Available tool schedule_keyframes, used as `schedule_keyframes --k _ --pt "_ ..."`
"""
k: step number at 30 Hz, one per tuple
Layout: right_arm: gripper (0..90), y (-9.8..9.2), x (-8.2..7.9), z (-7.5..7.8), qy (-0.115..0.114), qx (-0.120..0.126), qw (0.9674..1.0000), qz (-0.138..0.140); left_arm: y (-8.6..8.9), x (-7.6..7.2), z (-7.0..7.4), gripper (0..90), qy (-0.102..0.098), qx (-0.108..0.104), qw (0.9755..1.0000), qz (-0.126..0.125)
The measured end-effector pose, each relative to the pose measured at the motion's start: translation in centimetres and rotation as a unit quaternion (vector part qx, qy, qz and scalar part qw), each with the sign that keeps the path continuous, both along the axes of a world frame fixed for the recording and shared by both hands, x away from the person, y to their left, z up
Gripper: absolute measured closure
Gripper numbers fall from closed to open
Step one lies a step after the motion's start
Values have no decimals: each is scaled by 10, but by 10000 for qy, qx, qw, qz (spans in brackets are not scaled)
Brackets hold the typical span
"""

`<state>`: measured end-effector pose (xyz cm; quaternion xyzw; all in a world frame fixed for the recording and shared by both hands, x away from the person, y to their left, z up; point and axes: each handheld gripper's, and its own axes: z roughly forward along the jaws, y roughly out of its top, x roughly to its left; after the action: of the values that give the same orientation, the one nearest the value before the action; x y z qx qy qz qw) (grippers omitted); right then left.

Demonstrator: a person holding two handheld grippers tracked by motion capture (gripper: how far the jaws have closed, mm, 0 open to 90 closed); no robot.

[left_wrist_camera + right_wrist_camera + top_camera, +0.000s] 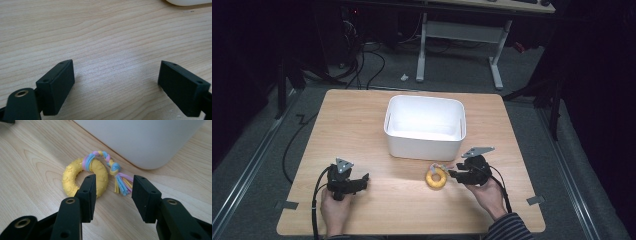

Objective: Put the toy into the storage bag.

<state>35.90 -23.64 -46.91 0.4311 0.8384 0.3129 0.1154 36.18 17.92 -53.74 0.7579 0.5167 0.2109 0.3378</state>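
A yellow ring toy (436, 178) (75, 178) with a braided pastel rope tail (113, 168) lies flat on the wooden table (377, 125), just in front of a white bin (425, 125) (140, 137). My right gripper (454, 174) (113, 192) sits low at the toy's right side, open, one jaw overlapping the ring's edge and the tassel lying between the jaws. My left gripper (362, 181) (116, 82) rests near the table's front left, open wide over bare wood with nothing between its jaws.
The bin stands at the table's middle back and looks empty; its corner (185, 2) peeks into the left gripper view. Beyond the table are a desk frame (462, 40), cables on the grey floor and dark surroundings.
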Motion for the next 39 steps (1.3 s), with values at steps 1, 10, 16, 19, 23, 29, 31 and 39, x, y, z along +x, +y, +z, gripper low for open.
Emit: schedule_keyframes --k 1,10,16,19,23,29,31,39 --pt "552 2 1 -1 -14 -19 10000 32 0 0 0 142 3 0 10000 -3" --pt "559 20 8 -11 206 -93 9996 150 0 0 0 142 0 0 10000 -1" --pt "568 28 13 -18 385 -258 9988 146 0 0 0 142 0 -1 10000 -1" --pt "570 31 15 -20 440 -287 9985 136 0 0 0 142 1 2 10000 -2" --pt "572 34 17 -23 503 -313 9982 106 0 0 0 142 0 1 10000 -2" --pt "577 38 20 -26 545 -359 9978 123 1 0 0 142 11 -22 10000 -12" --pt "580 39 20 -28 551 -419 9975 127 1 0 0 142 1 -40 10000 -4" --pt "631 45 21 -30 514 -618 9966 160 1 1 0 142 3 -34 10000 -1"
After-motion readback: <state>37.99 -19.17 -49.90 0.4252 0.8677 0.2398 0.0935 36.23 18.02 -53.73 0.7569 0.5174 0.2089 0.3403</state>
